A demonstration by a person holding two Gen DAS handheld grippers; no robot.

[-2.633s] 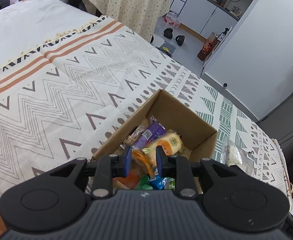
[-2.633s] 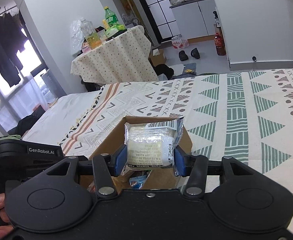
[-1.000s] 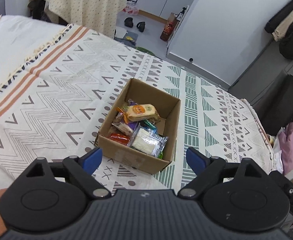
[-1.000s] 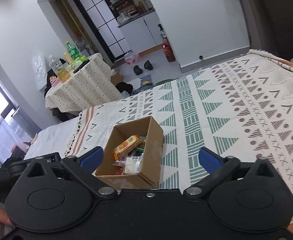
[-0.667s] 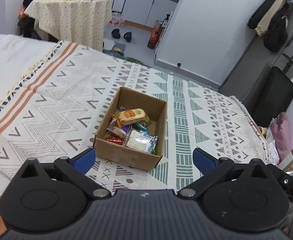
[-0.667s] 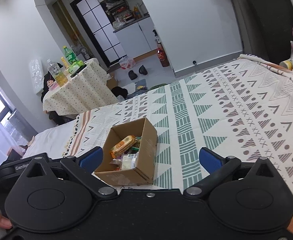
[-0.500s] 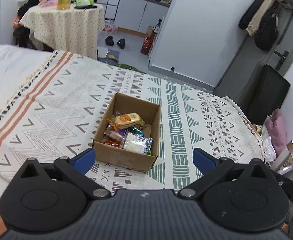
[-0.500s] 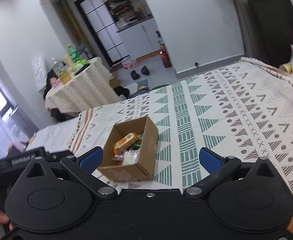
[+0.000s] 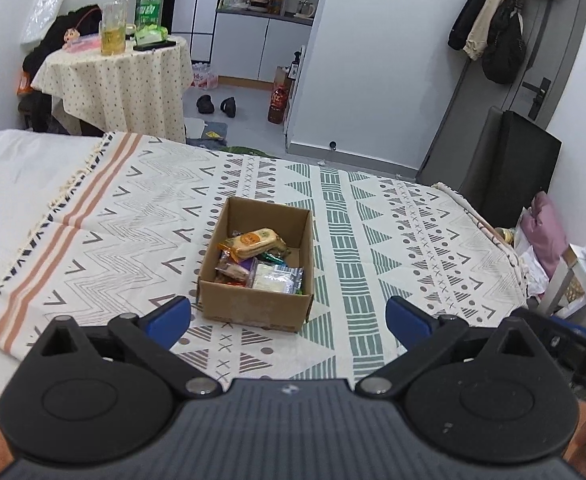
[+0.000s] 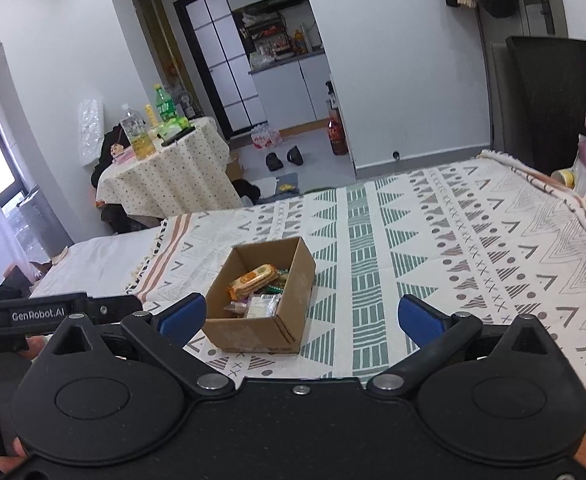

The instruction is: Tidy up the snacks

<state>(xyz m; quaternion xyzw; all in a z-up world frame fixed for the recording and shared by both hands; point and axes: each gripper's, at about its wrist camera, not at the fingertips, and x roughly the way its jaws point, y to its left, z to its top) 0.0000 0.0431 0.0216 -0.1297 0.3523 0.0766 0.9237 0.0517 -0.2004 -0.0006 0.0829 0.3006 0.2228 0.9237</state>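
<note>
Left wrist view: cardboard box (image 9: 253,307) of snacks (image 9: 259,258) on the blanket, beyond both wide-spread, empty jaws.

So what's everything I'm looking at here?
Box: one, brown cardboard, on the bed.
Snack packets: several, mixed colours, inside the box.
Blanket: one, cream with green and orange patterns, under the box.
Table: one, dotted cream cloth, far left.
Bottles: two, yellow and green, on the table.
Shoes: two, black, on the floor.
Left gripper: black, blue pads, open, empty.
Right gripper: the same, open, empty.
</note>
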